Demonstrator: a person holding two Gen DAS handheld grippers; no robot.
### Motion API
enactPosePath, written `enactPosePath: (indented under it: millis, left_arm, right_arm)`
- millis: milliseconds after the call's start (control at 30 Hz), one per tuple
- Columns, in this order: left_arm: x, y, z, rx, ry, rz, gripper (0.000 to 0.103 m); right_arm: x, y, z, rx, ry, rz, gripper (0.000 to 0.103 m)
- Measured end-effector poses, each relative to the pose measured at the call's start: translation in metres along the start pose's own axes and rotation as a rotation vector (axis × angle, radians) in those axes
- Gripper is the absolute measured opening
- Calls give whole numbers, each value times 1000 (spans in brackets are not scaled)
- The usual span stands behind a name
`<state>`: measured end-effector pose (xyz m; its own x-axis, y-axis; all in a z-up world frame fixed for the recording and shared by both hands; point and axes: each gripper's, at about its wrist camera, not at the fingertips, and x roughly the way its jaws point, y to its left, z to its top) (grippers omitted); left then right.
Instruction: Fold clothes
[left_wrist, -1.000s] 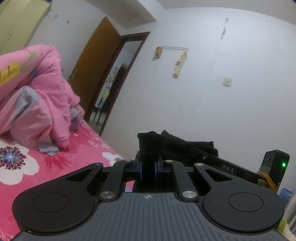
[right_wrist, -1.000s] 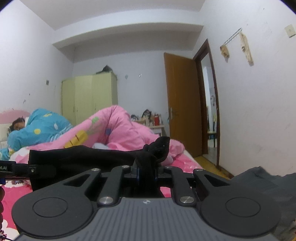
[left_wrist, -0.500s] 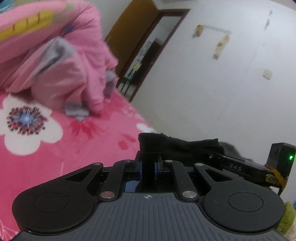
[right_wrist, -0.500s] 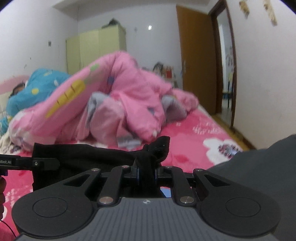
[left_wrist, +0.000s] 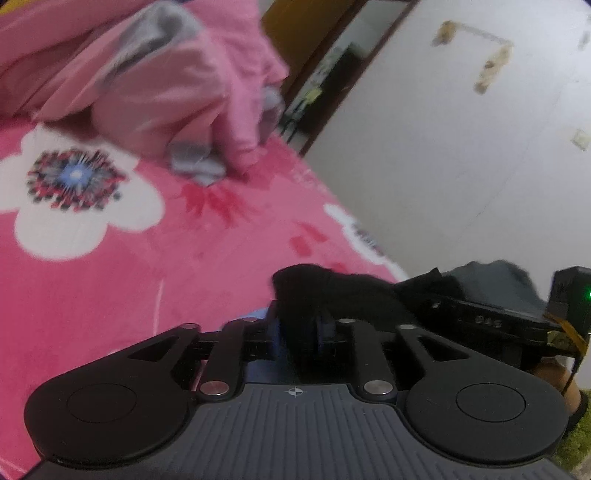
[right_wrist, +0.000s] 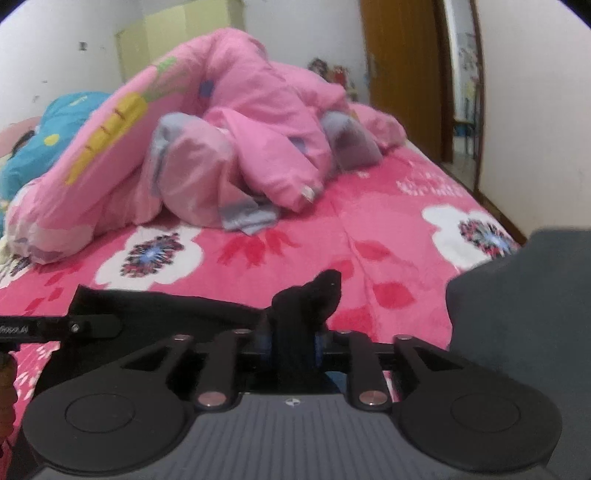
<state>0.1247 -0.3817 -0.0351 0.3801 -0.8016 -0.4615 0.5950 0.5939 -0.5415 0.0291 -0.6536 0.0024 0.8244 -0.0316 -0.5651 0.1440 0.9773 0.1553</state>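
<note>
Both jaws have just been opening, part open now, black cloth (left_wrist: 332, 291) between each pair; can't tell if the pads grip it. Left gripper (left_wrist: 299, 328) and right gripper (right_wrist: 291, 343) hold it stretched low over the bed (right_wrist: 388, 229), bottom centre. Fold looks mid-way: laying down and smoothing remain.

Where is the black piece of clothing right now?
The black fabric garment hangs stretched between the two tongs, low over the pink flowered bedsheet. One bunched corner sits in the right tongs, the other in the left tongs, whose jaws have just been opening.
</note>
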Motion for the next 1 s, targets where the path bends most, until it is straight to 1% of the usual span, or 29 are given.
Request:
enactPosePath:
  millis: [33,100,133,167,267,400,433,500,533,567,600,667,700,733,800,833,933,1000]
  left_arm:
    - [1,3,0,-18,4,8,41]
    - [2,9,2,-55,11,23,46]
    - [1,12,3,-74,9,29,53]
    - [-1,14,4,-91,5,37,57]
    - [-12,15,6,-125,-27,65,57]
    - [-39,5,10,-97,-118,116,57]
    - [-48,1,11,-88,-137,117,57]
    - [-63,-7,13,-58,-166,108,57]
    - [-69,-13,12,-28,-174,95,57]
    - [-74,-21,10,8,-176,83,57]
    - [-76,-31,7,57,-170,72,57]
    - [-80,-50,-1,153,-156,49,57]
    - [-81,-60,-6,202,-147,34,57]
    - [-80,-70,-13,252,-133,12,57]
    - [-75,-87,-28,350,-101,-22,57]
    - [-69,-93,-36,394,-75,-20,57]
    - [-52,-107,-60,517,3,-7,57]
    - [-45,-106,-72,556,36,18,56]
  right_arm:
    - [3,-4,-1,23,2,-5,47]
    - [4,-16,-3,98,-11,21,49]
    - [2,-20,-3,130,-28,46,49]
    - [-1,-24,-3,156,-52,67,49]
    - [-23,-26,-2,188,-149,83,52]
    - [-67,-26,-1,216,-312,87,54]
    - [-82,-25,-3,217,-356,82,54]
    - [-107,-22,-4,205,-408,62,54]
    - [-119,-20,-6,196,-420,52,52]
    - [-128,-18,-7,184,-417,53,47]
    - [-136,-16,-7,172,-412,55,44]
    - [-130,-9,-7,141,-336,59,33]
    - [-127,-5,-7,125,-299,62,31]
    - [-123,-2,-7,109,-260,63,27]
    - [-96,0,-4,105,-152,48,20]
    - [-81,-1,-2,118,-101,48,15]
    - [-33,-6,4,145,39,17,13]
    - [-4,-11,7,151,105,-14,10]
